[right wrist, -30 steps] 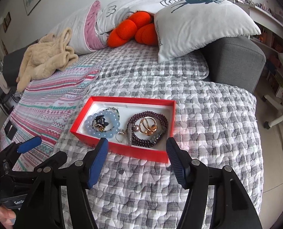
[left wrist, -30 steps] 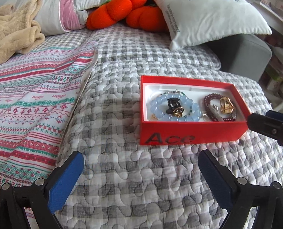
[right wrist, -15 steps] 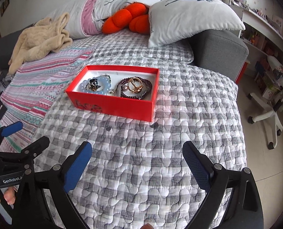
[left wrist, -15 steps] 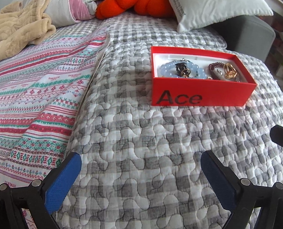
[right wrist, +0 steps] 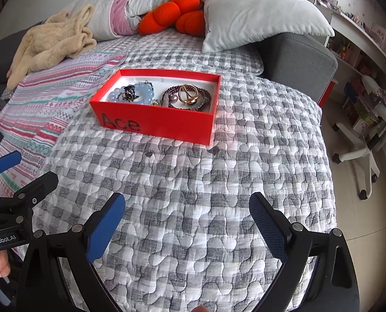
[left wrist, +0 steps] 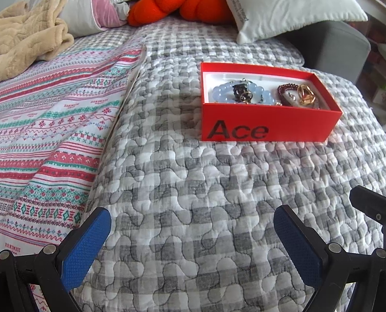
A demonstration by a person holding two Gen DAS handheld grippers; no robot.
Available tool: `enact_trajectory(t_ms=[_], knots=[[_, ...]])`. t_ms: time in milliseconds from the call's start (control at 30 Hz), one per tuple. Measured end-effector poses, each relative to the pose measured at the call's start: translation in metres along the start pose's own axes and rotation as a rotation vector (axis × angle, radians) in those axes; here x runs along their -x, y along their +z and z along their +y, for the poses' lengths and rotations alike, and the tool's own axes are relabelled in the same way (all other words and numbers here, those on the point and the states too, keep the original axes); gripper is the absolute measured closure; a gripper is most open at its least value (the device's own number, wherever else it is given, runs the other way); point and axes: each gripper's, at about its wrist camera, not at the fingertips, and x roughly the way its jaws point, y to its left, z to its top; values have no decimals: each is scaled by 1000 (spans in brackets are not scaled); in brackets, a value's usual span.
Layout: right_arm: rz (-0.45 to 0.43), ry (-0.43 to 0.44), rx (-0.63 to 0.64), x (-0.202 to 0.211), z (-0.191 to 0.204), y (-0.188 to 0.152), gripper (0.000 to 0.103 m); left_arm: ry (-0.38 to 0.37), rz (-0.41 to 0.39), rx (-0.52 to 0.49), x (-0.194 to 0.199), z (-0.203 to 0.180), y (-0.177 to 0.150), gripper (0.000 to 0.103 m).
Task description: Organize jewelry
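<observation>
Right wrist view — right claw [right wrist: 187,223] spread wide, red box [right wrist: 164,123] ahead.

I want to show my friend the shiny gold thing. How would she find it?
Look on the grey-and-white checked quilt for the open red cardboard box with "Ace" printed on its side. Inside, at the end away from the pale blue bead bracelet, lies a dark red bead bracelet. The gold looped metal ornament rests on top of it, the only large shiny gold piece.

Bare quilt [right wrist: 182,182] lies open up to the red box [right wrist: 161,123].
</observation>
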Motion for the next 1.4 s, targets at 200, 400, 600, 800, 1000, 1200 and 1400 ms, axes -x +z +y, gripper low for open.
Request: enact_trajectory(t_ms=[200,400,600,800,1000,1200,1400], knots=[[-1,-4,-17,-1,-1,3,5,2,-3,7,0,-3,3,0],[-9,-8,-22,0,-1,3,5,3,2,12,-2,-3,4,0],[-8,-14,-24,0,-2,3,5,8,-2,12,-1,-3,4,0],[-8,-15,-26,1,-2,2,5,3,1,18,-1,-2,3,0],[-10,-18,-32,1,-3,3,5,11,-4,24,0,-1,4,0],[-12,-21,-40,0,-3,4,5,19,-5,27,0,2,4,0],[-4,-18,-47,-3,-2,4,5,24,4,33,-4,3,5,0]])
